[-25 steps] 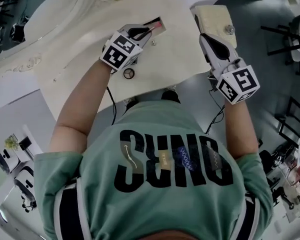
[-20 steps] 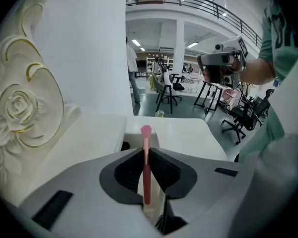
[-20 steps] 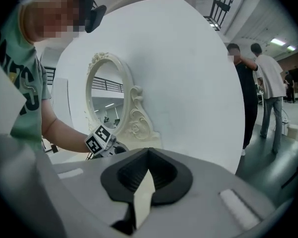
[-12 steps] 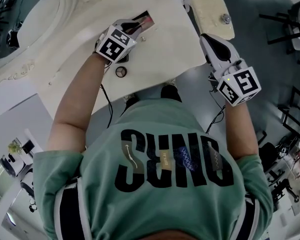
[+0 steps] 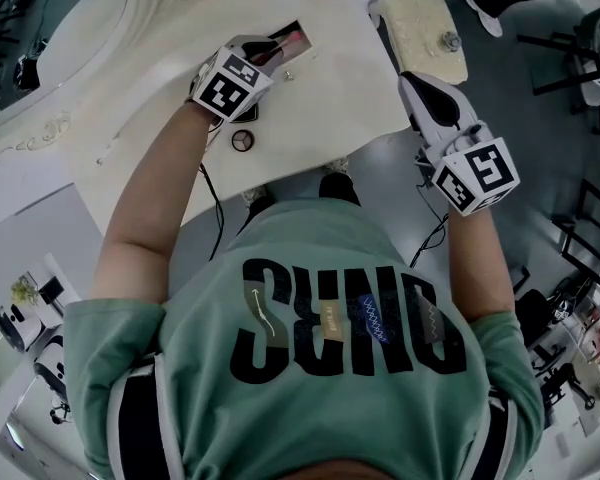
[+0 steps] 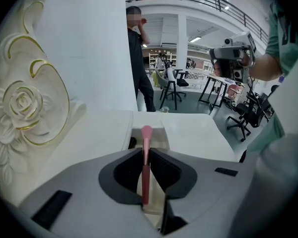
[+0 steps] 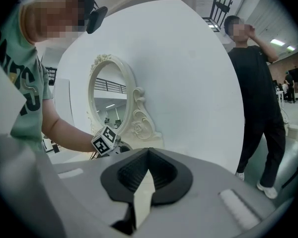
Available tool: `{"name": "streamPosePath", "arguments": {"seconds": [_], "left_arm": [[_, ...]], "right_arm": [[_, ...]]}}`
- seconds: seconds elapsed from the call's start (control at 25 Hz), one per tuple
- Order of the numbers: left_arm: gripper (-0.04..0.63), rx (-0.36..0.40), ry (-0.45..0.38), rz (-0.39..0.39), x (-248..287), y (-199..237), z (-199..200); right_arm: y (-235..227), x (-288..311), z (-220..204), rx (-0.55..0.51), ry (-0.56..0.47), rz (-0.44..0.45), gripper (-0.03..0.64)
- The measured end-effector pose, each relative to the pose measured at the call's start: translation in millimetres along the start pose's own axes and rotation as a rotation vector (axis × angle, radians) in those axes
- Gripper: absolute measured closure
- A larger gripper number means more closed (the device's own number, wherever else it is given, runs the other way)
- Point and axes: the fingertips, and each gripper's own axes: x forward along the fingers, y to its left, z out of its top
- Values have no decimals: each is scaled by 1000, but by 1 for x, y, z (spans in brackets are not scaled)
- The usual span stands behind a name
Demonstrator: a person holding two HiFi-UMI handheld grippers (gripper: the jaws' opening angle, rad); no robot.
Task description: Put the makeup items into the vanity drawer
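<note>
Now the left gripper (image 6: pixel 146 155) clamps the pink brush (image 6: pixel 146 134), tilted down over the open compartment (image 6: pixel 161 133), likely to drop it in; right gripper (image 7: pixel 148 153) hangs shut, empty.

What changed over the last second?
The left gripper, shut on the slim pink makeup brush, sank slightly towards the rectangular opening in the white vanity top. Unchanged: that grip, the shut, empty right gripper, and the small round object on the top.
</note>
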Motion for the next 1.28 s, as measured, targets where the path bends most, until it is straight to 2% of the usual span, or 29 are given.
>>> {"name": "streamPosePath", "arguments": {"seconds": [0.44,0.8,1.04,1.28], "left_arm": [[531,-2,-16,9,-5,-2,6],[531,-10,-48,44,-35,-5,11],[531,-73,-162,61,-88,-3,20],[552,-191,-318,127,-181,9,4]], "right_arm": [[5,-5,3,-5,-5,6,607],[19,-1,17,-35,-18,25,607],[44,15,32,-61,-23,64,607],[93,48,60,-112,-29,146,607]]}}
